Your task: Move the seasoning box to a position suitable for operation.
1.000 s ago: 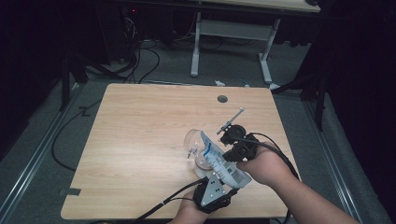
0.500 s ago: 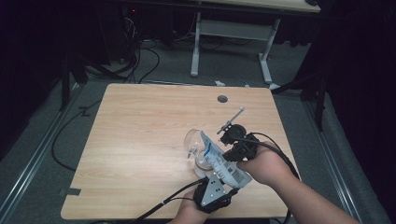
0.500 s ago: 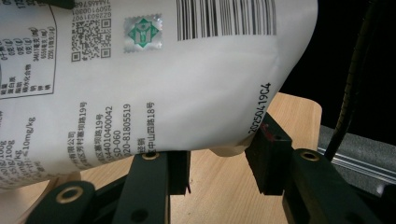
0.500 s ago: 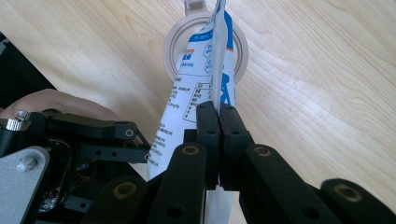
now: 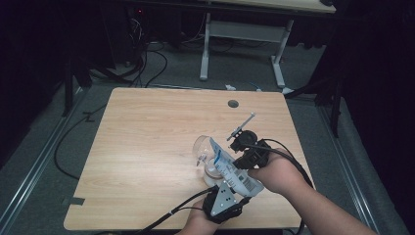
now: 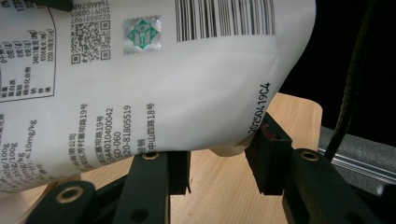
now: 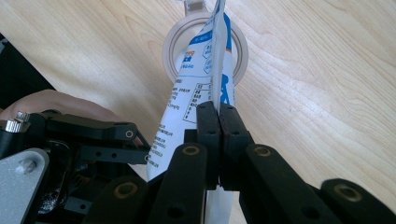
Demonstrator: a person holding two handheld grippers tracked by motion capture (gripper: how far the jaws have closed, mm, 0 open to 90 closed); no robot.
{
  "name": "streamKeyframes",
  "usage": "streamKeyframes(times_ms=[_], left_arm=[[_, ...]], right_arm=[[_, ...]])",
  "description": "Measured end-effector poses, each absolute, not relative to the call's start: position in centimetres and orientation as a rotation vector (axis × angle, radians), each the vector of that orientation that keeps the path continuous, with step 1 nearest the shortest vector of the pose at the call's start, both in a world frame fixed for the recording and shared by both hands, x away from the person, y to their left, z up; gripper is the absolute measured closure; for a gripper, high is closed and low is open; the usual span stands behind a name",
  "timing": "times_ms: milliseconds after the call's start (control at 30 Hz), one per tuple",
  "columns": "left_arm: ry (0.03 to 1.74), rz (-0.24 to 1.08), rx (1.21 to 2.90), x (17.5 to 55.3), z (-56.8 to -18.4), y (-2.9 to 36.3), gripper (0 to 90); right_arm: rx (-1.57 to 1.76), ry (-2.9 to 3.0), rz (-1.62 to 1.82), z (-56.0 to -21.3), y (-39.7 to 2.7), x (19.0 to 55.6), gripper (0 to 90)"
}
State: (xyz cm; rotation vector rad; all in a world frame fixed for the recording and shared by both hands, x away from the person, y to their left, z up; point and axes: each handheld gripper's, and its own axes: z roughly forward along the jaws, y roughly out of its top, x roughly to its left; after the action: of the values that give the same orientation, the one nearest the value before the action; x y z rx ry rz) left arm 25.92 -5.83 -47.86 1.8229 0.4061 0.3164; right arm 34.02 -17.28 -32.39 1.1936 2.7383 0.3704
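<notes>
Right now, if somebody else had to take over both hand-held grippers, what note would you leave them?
Right hand-held gripper: shut on the edge of the white pouch.
Left hand-held gripper: jaws around the pouch's bottom; whether they press it is unclear.
The pouch is tilted, its top over the mouth of the clear jar on the table.
Done: pouch lifted and aimed.
Left: probably emptying it into the jar.

table (image 5: 147, 147): light wood (round grommet hole (image 5: 233, 104)) | floor: cables (image 5: 147, 54) | desk frame (image 5: 242, 34)
</notes>
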Motion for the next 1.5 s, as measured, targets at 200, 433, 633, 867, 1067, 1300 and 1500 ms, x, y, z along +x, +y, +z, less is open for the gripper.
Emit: streamKeyframes(times_ms=[200,433,633,867,1067,1300,1500], left_arm=[[0.405,0.321,1.821,25.94,-47.84,-5.8,63.4],[0.408,0.319,1.819,25.95,-47.79,-5.76,63.4],[0.408,0.319,1.818,25.98,-47.79,-5.75,63.4],[0.408,0.318,1.818,25.98,-47.75,-5.76,63.4],[0.407,0.319,1.818,25.98,-47.73,-5.77,63.5],[0.407,0.32,1.815,26.03,-47.59,-5.79,63.5],[0.408,0.32,1.811,26.08,-47.53,-5.8,63.5]], right_arm=[[1.198,2.737,0.372,-32.31,-17.26,33.95,89.3],[1.189,2.737,0.367,-32.24,-17.15,33.99,89.3],[1.183,2.741,0.366,-32.25,-17.14,34.05,89.3],[1.183,2.74,0.368,-32.28,-17.11,34.09,89.3],[1.188,2.74,0.367,-32.27,-17.1,34.07,89.3],[1.186,2.736,0.373,-32.16,-17.12,34.08,89.3],[1.184,2.735,0.37,-32.08,-17.07,34.12,89.3]])
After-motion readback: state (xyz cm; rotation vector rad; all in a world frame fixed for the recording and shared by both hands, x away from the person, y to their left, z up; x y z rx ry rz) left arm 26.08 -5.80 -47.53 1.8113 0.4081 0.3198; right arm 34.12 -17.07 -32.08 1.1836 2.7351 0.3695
